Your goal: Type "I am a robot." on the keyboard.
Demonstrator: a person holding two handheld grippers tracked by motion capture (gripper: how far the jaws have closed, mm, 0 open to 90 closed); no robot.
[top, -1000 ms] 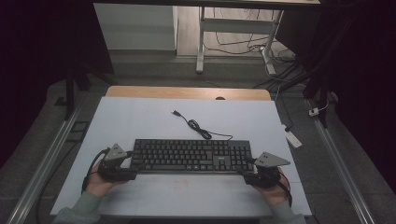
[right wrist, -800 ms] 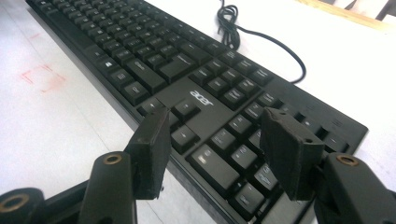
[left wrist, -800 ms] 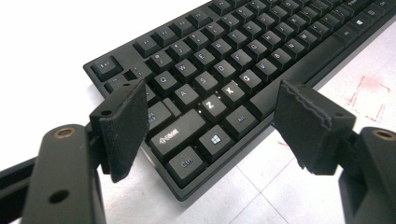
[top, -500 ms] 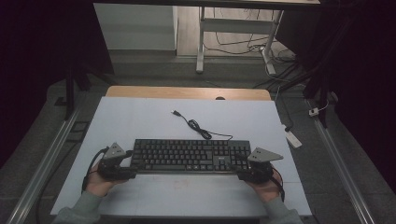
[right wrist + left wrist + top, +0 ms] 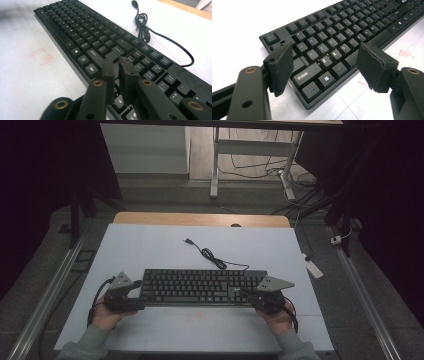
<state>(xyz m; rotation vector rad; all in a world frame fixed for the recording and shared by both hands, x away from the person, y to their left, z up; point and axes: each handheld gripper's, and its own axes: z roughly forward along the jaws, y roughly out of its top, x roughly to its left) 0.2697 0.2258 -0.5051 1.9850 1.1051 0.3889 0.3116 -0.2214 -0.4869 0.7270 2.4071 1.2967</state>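
A black keyboard lies across the white table, its cable coiled behind it. My left gripper sits at the keyboard's left end. In the left gripper view its jaws stand wide apart over the front left corner of the keyboard; they have just been closing slightly, pads touching nothing. My right gripper is at the keyboard's right end. In the right gripper view its jaws have just been closing and stand nearly together above the keys, nothing between them.
Faint red marks stain the table in front of the keyboard. A wooden strip edges the table's far side. A white block lies on the floor at the right. Metal rails run along both sides.
My right gripper has slid left, in over the keyboard's right end, and its jaws have gone from wide apart to nearly together. The left gripper has stayed in place.
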